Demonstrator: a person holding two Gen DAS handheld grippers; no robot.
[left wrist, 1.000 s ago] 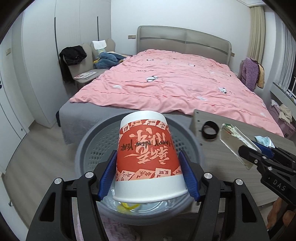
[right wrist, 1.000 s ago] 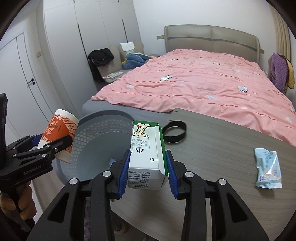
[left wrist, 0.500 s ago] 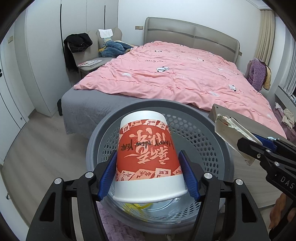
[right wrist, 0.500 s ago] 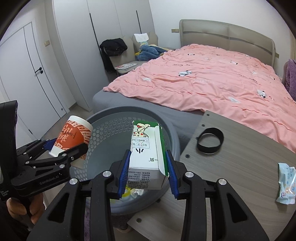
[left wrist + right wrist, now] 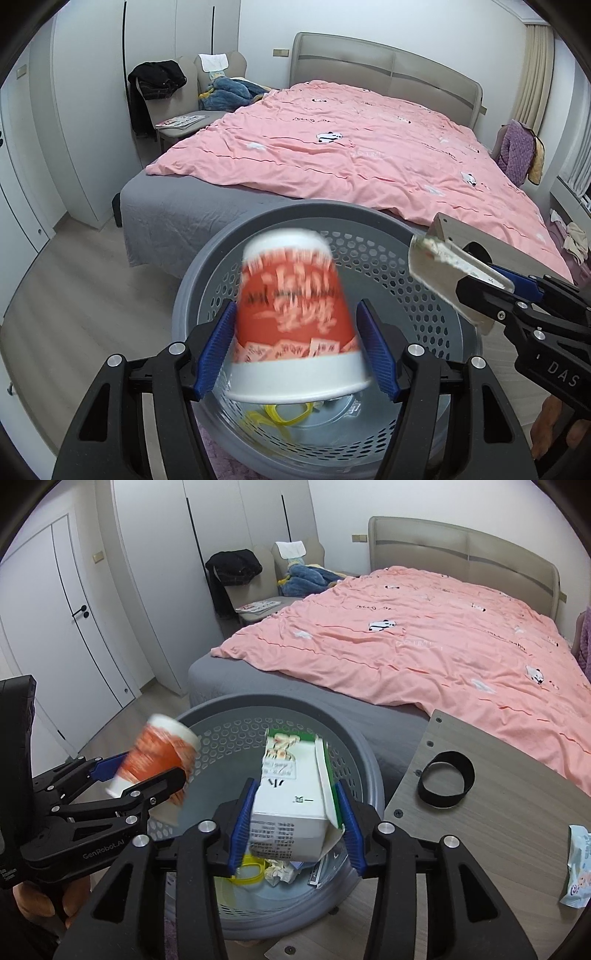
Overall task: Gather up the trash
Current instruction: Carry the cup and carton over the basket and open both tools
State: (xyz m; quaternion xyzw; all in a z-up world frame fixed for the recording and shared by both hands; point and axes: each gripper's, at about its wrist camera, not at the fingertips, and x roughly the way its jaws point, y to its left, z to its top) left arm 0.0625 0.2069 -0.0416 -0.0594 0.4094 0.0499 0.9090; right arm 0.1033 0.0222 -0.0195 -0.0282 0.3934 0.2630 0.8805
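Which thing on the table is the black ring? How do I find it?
Start at the big pink bed, then look down to the grey wooden table beside the round grey basket. Near the table's corner lies the black ring; unlike the pale blue snack packet, it is a hollow dark loop.

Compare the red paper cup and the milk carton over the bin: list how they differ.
The red paper cup is round and tapered; the milk carton is boxy. The cup is red with a white band; the carton is white with green edges. The cup hangs upside down in the left gripper; the carton sits between the right gripper's opening jaws. Both are over the gray basket.
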